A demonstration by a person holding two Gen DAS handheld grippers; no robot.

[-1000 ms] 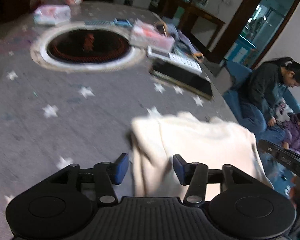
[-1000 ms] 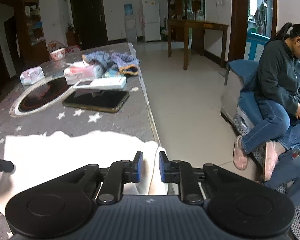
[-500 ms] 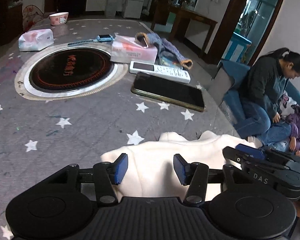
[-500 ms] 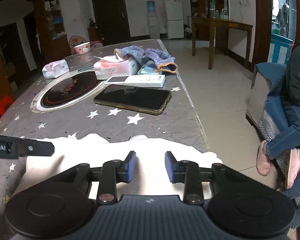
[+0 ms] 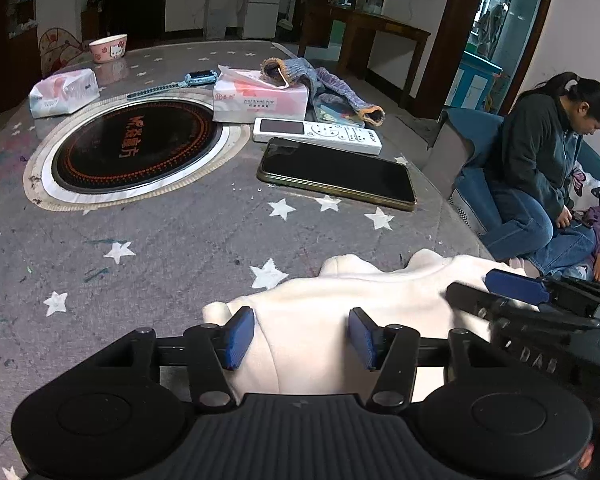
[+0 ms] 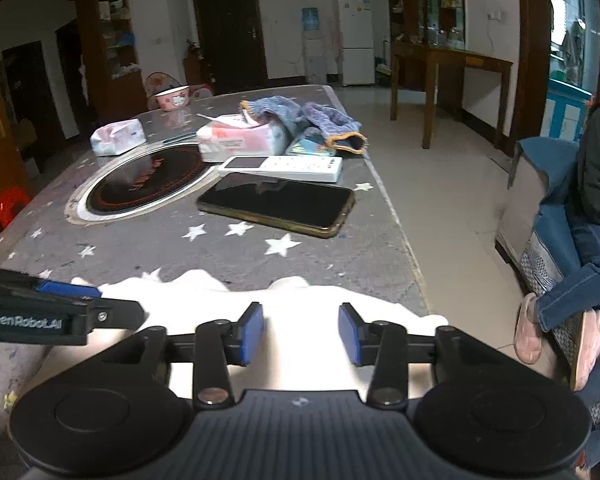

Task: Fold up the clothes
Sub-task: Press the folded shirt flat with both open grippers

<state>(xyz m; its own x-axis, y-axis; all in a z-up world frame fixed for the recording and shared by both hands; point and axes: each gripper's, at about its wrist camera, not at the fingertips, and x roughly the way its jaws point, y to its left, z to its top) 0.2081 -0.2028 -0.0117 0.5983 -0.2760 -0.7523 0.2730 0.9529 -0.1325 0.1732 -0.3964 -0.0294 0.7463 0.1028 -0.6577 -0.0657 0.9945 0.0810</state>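
A cream-white garment (image 5: 352, 300) lies folded on the near edge of the grey star-patterned table; it also shows in the right wrist view (image 6: 300, 312). My left gripper (image 5: 301, 338) is open over the garment's left part, holding nothing. My right gripper (image 6: 301, 334) is open over the garment's right part, holding nothing. The right gripper also shows at the right in the left wrist view (image 5: 540, 304). The left gripper also shows at the left in the right wrist view (image 6: 60, 308).
Beyond the garment lie a black phone (image 5: 336, 174), a white remote (image 5: 316, 135), a tissue box (image 5: 260, 98), a blue knit item (image 5: 324, 80), a round cooktop (image 5: 136, 146), a tissue pack (image 5: 62, 92) and a pink bowl (image 5: 108, 48). A seated person (image 5: 540, 168) is right of the table edge.
My right gripper, nearly shut a second ago, has opened wide. Both grippers have pulled back toward the near edge, and the garment now lies lower in view.
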